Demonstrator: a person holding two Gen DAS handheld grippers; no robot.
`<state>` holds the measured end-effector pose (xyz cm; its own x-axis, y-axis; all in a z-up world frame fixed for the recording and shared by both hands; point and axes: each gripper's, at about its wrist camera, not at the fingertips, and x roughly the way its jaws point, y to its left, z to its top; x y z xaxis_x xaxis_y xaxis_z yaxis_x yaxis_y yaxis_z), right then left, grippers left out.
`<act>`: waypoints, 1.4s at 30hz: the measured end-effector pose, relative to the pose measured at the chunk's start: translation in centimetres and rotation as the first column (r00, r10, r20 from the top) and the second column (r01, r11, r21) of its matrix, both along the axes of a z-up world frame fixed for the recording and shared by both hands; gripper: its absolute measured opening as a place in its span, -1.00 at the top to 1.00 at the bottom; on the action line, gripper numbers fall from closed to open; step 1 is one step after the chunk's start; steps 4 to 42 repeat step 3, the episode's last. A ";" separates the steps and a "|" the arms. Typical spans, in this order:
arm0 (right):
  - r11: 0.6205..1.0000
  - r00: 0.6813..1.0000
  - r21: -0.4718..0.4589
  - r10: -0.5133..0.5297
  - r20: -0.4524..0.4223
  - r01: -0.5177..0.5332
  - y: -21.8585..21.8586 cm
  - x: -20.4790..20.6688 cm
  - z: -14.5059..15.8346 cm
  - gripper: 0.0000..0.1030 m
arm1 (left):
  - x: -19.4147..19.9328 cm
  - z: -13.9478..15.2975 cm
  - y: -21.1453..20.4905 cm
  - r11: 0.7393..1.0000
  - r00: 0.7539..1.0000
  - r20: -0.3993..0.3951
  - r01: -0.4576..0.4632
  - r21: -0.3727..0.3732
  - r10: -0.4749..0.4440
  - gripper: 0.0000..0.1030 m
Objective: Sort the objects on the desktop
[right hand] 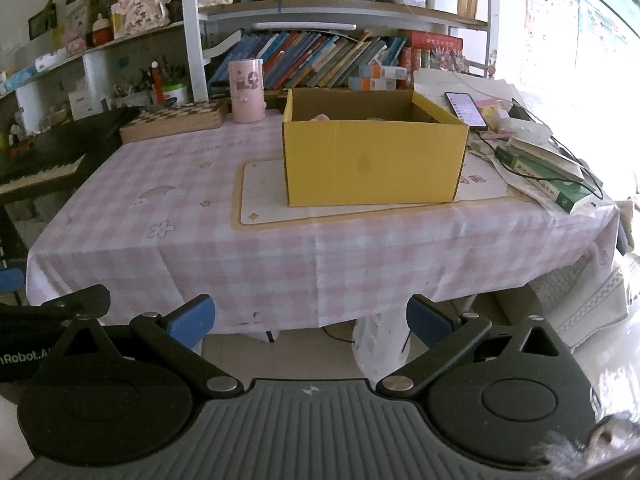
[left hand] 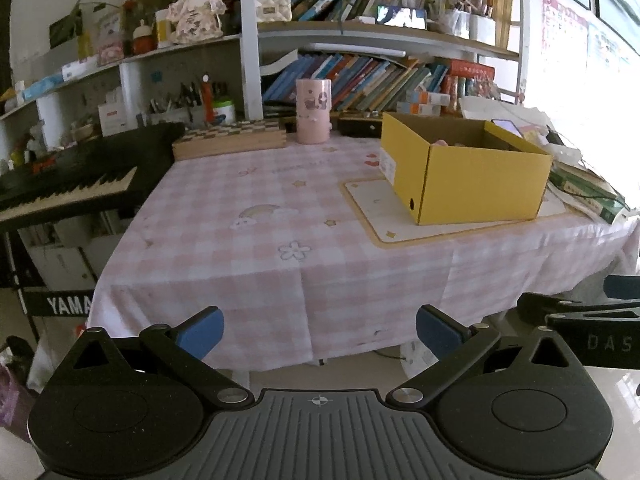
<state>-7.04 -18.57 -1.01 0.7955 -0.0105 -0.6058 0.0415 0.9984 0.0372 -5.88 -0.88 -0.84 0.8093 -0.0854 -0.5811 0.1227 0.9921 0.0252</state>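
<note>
1. The left gripper point(left hand: 320, 334) hangs off the desk's near edge with its jaws spread wide and nothing between them.
2. The right gripper point(right hand: 311, 320) is likewise short of the near edge, jaws spread and empty; in the left view its black body shows at 4 o'clock.
3. The desk point(left hand: 248, 240) wears a pink checked cloth, and a cream mat point(right hand: 260, 200) lies on it.
4. A yellow box point(right hand: 374, 160) stands open on the mat, at 1 o'clock in the left view and near 12 o'clock in the right view.
5. Something pinkish point(right hand: 320, 117) peeks over the box's front wall; what it is cannot be told.
6. A pink cup point(left hand: 313, 111) stands upright at the far edge, at 12 o'clock in the left view, just left of the box.
7. A checkered board point(left hand: 230, 139) lies flat beside the cup, toward 11 o'clock.
8. A phone point(right hand: 466, 109) with its screen lit sits at the box's far right corner.
9. Green books point(right hand: 548, 176) are stacked at 2 o'clock in the right view, near the desk's right edge.
10. A keyboard point(left hand: 68, 188) stands left of the desk at 9 o'clock.
</note>
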 end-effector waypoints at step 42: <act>1.000 1.000 -0.002 0.002 -0.005 -0.002 0.1 0.1 0.0 -1.00 | 0.0 0.0 -0.1 1.000 1.000 0.008 -0.015 0.015 0.015 -1.00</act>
